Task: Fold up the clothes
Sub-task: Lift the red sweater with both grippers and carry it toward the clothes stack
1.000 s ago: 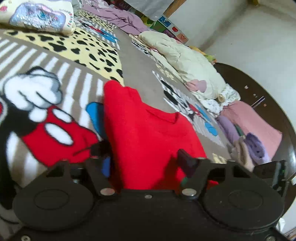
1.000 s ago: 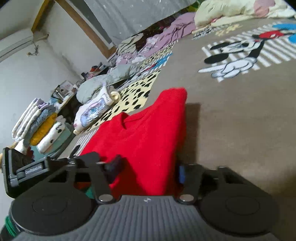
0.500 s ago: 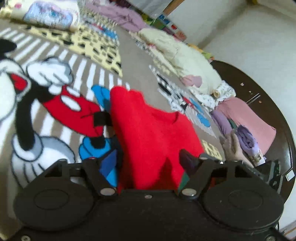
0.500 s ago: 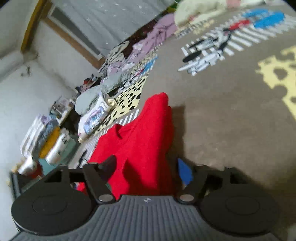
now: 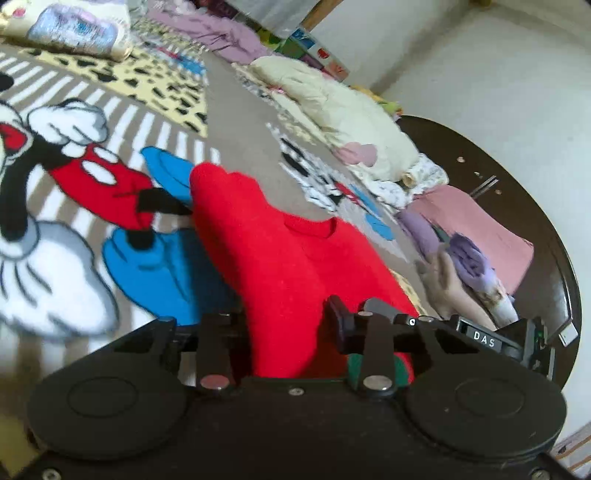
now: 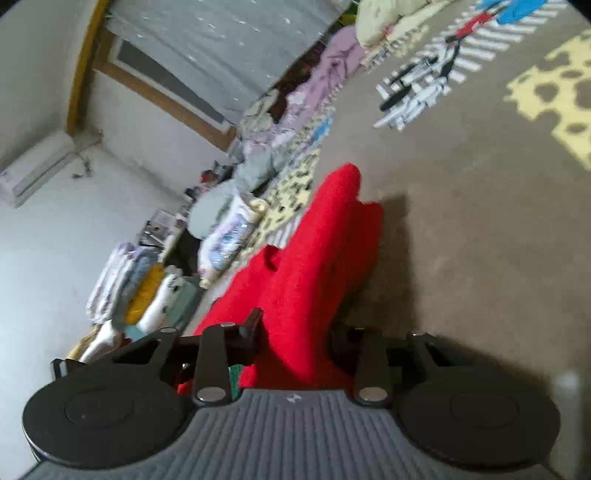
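- Left hand-held gripper (image 5: 286,321): pinching the near hem of the red sweater (image 5: 280,258), cloth bunched thick between the fingers.
- Red sweater lifted at the near edge, far end with neckline trailing down onto the cartoon-print blanket (image 5: 74,192) of the bed; in the right wrist view the same sweater (image 6: 314,266) hanging in a long ridge, doubled on itself.
- Right hand-held gripper (image 6: 295,332): pressed onto the other side of that hem, red knit filling the gap.
- Handling, as a judgement: soft, fuzzy, light, limp knit; no stiffness, so sagging between the two grips likely; grippy pile, unlikely to slip, though liable to cling to the fleecy blanket when dragged.
- Best hold, by the look of it: the two hem corners, kept well apart and level so the fold lands square; next the shoulders either side of the neckline.
- Around, left to right in the left wrist view: printed pillow (image 5: 77,29) at the far left, lilac garments (image 5: 229,33) at the back, cream quilt (image 5: 332,107) heaped along the edge, pink and purple clothes (image 5: 476,236) on a dark round surface, a person's bare hand (image 5: 450,291) beside them.
- In the right wrist view: stack of folded clothes (image 6: 136,291) at the left, open grey-brown blanket (image 6: 480,229) at the right.
- Nothing lying in the landing area ahead; only the heaped quilt and piles along the edges limiting room.
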Available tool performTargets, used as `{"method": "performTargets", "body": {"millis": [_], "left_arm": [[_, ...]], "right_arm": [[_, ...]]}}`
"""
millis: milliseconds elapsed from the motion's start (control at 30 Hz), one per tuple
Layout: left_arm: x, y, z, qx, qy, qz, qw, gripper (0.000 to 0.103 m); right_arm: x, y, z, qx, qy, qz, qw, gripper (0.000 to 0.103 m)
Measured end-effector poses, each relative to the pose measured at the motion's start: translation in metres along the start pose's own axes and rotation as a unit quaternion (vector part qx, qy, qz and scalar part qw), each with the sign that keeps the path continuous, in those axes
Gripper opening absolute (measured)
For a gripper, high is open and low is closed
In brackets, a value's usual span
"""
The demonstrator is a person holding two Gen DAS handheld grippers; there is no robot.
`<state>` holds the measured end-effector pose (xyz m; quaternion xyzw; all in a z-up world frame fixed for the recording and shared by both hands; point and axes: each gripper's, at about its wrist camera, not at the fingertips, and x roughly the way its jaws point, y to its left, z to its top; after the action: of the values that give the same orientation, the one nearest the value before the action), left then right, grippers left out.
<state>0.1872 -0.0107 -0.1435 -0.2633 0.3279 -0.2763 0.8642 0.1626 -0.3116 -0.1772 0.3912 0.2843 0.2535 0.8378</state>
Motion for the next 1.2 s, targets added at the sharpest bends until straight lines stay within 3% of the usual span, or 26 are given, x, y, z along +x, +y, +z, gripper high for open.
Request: {"method": "performTargets", "body": {"millis": [133,300,433,667,900,1000,1067,1100,1133,1167,1200], "left_arm": [[-0.003,-0.036,-0.004,0.009,-0.008,-0.039,0.9992,0.034],[0.030,-0.100,0.008,0.037,-0.003,-0.104,0.9939,0.034],[0.070,-0.165,0.021,0.080,0.005,-0.159,0.9840,0.034],[0.150,-0.265,0.046,0.106,0.019,-0.246,0.9632,0.033],[0.230,-0.340,0.069,0.077,0.018,-0.322,0.9433,0.033],[0.270,-0.361,0.078,0.049,0.025,-0.339,0.9393,0.033],[0.303,-0.369,0.079,0.033,0.043,-0.327,0.9436,0.033],[0.321,-0.370,0.075,0.038,0.058,-0.293,0.9535,0.036],[0.338,-0.370,0.068,0.050,0.076,-0.244,0.9655,0.058],[0.355,-0.370,0.062,0.062,0.093,-0.194,0.9745,0.071],[0.372,-0.370,0.056,0.074,0.111,-0.144,0.9806,0.071]], "right_arm": [[-0.049,0.002,0.004,-0.001,-0.043,0.019,0.999,0.034],[-0.126,-0.002,0.021,-0.008,-0.138,0.021,0.990,0.035],[-0.187,-0.018,0.041,-0.003,-0.223,0.019,0.975,0.035],[-0.276,-0.047,0.099,-0.019,-0.334,0.001,0.943,0.034],[-0.336,-0.071,0.178,-0.052,-0.412,-0.012,0.910,0.034],[-0.352,-0.089,0.208,-0.047,-0.431,-0.029,0.901,0.034],[-0.354,-0.115,0.225,-0.011,-0.436,-0.063,0.898,0.035],[-0.351,-0.133,0.232,0.015,-0.435,-0.098,0.895,0.036],[-0.345,-0.154,0.236,0.045,-0.423,-0.141,0.894,0.040],[-0.337,-0.176,0.238,0.076,-0.405,-0.187,0.892,0.044],[-0.330,-0.198,0.240,0.107,-0.385,-0.233,0.887,0.041]]}}
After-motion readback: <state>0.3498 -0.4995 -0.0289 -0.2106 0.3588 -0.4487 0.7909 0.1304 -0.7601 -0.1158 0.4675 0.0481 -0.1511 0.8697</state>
